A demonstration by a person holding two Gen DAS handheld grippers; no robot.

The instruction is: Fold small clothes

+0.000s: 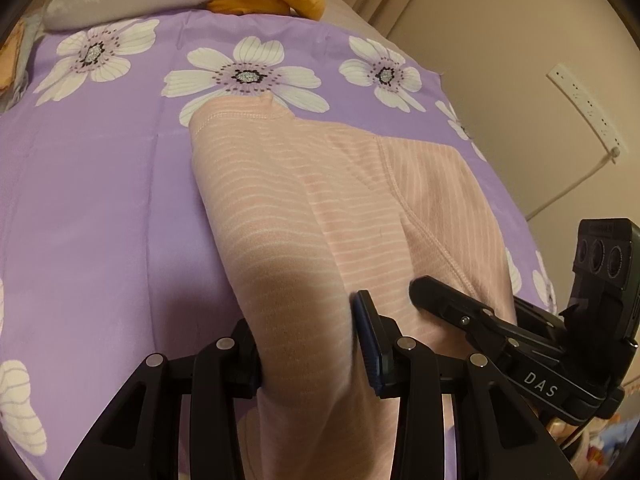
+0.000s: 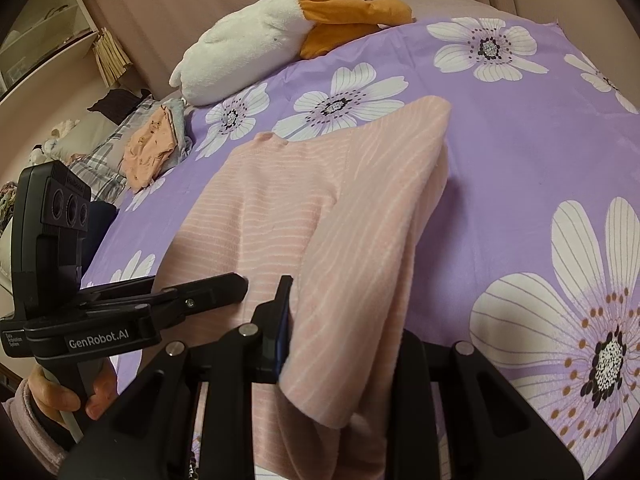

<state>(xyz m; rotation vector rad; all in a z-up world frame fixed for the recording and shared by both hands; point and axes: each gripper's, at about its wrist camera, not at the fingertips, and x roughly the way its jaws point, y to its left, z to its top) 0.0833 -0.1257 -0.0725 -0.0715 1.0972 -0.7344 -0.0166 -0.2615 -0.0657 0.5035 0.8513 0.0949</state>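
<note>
A: Is the pink striped garment (image 1: 304, 216) gripped on the purple floral sheet (image 1: 100, 184)?

B: By the left gripper (image 1: 308, 356), apparently; its jaws are spread around a fold.

A: And at ten o'clock?

B: Only the right wrist view shows folded clothes (image 2: 150, 148); the right gripper (image 2: 344, 344) is clamped on cloth.

My working surface is the bed, spread with a purple sheet (image 2: 500, 152) printed with large white flowers. On it lies the pink striped garment (image 2: 272, 208), partly doubled over itself. At the far end a white plush goose (image 2: 248, 48) with orange beak rests on the sheet. Off to my left, a small stack of folded clothes (image 2: 150, 148), peach piece on top.
</note>
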